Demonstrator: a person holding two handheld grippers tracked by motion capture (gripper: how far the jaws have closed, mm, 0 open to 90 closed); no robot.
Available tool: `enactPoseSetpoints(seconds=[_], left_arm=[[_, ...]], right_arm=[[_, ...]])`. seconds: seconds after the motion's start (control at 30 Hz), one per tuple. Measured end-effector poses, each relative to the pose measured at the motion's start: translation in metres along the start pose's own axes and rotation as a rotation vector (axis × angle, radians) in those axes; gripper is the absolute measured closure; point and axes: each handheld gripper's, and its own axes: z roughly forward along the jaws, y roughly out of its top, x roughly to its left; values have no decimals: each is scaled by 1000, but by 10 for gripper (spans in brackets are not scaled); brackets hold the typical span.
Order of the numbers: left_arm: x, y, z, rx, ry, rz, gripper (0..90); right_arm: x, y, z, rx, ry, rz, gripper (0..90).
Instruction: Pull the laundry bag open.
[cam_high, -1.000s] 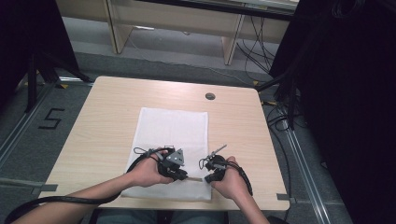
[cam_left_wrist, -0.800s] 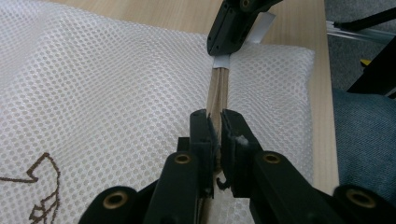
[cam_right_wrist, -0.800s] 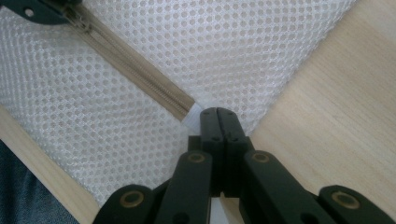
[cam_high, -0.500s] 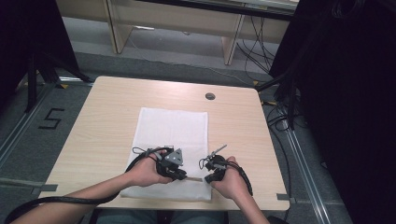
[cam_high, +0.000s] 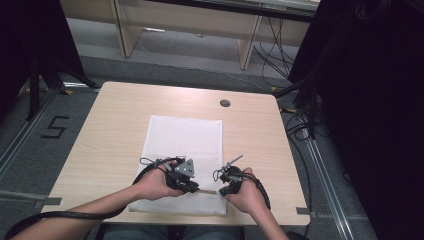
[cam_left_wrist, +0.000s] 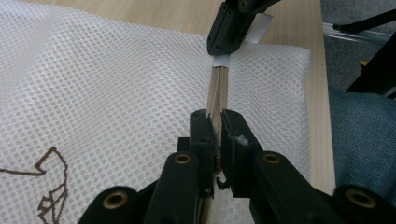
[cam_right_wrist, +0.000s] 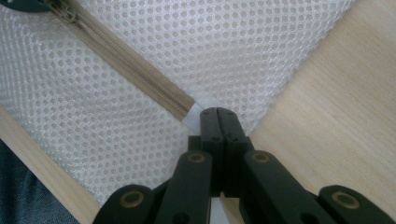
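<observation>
On the near part of the wooden table (cam_high: 105, 130), a white mesh bag (cam_high: 182, 140) is lying flat, and its beige zipper (cam_right_wrist: 126, 70) is running along the near edge. The left gripper (cam_left_wrist: 215, 125) is pinching the zipper, nearly closed, while the right gripper (cam_right_wrist: 217, 116), fully closed, is clamping the white tab at its end. If the left one is pulling too hard, the mesh may be bunching and the tab slipping out.

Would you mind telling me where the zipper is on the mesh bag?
In the high view the zipper runs along the mesh bag's near end, stretched between the left gripper and right gripper.
</observation>
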Motion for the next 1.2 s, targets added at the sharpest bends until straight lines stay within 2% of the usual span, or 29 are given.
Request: enactPoseSetpoints(seconds=[0.03,0.1,0.13,0.2,0.23,0.5,0.6,0.63,0.83,0.9,0.93,1.0,1.03,1.07,1.13,1.2], left_arm=[[1,0,-1,4,3,16,832],[0,0,-1,4,0,4,832],[0,0,-2,-1,12,20,832],[0,0,-3,5,9,26,832],[0,-1,-3,-2,2,0,832],[1,-3,-6,6,7,6,832],[1,-4,-7,-2,5,-3,832],[1,-4,-8,0,8,1,832],[2,-5,-9,-6,7,9,832],[1,-6,-10,-14,7,-11,832],[2,-6,-10,-17,6,-3,832],[2,-7,-10,-18,10,-3,832],[2,-7,-10,-21,11,-16,832],[2,-8,-10,-21,12,-16,832],[3,-7,-10,-25,10,-7,832],[2,-8,-10,-28,11,-20,832]], right_arm=[[0,0,0,-5,0,-8,900],[0,0,0,3,1,1,900],[0,0,0,3,1,0,900],[0,0,0,-1,0,-3,900],[0,0,0,-7,1,-11,900],[0,0,0,3,0,1,900],[0,0,0,3,0,0,900],[1,0,0,5,-3,12,900],[1,0,0,5,-3,10,900],[2,0,0,8,-5,15,900],[3,0,-1,16,2,36,900],[1,1,1,-4,-1,-8,900],[1,1,0,-1,-7,-11,900],[2,1,0,8,-8,5,900],[1,1,0,0,-7,-11,900],[2,1,0,-2,-12,-9,900]])
